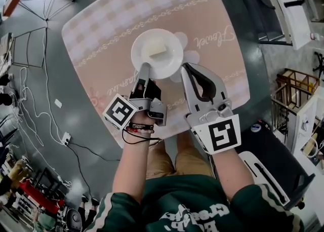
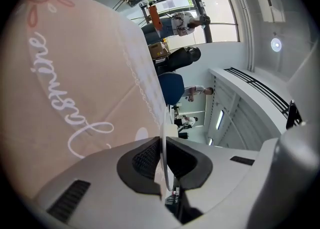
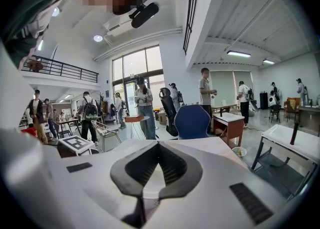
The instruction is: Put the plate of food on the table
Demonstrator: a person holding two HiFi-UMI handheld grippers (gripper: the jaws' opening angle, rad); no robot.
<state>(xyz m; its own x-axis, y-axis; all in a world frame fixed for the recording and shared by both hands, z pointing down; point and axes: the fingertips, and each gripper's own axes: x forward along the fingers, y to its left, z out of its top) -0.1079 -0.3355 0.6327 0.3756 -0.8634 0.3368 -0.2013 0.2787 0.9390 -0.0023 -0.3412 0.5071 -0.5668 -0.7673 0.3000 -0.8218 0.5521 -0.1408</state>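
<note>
A white plate (image 1: 169, 43) with a pale piece of food (image 1: 157, 49) is over the middle of the table (image 1: 101, 33), which has a pink checked cloth. I cannot tell if the plate rests on the cloth. My left gripper (image 1: 144, 69) is turned on its side and shut on the plate's near rim. In the left gripper view that rim (image 2: 163, 123) runs edge-on between the pads of the left gripper (image 2: 163, 148). My right gripper (image 1: 185, 67) is shut on nothing, its tips beside the plate's near right edge. In its own view the right gripper (image 3: 157, 145) has its tips together.
The table's near edge (image 1: 174, 133) is just past my wrists. Cables (image 1: 30, 124) lie on the floor at the left. A dark case (image 1: 276, 162) stands at the right and white shelving (image 1: 288, 3) at the far right. A blue chair (image 3: 192, 120) and several people are beyond the table.
</note>
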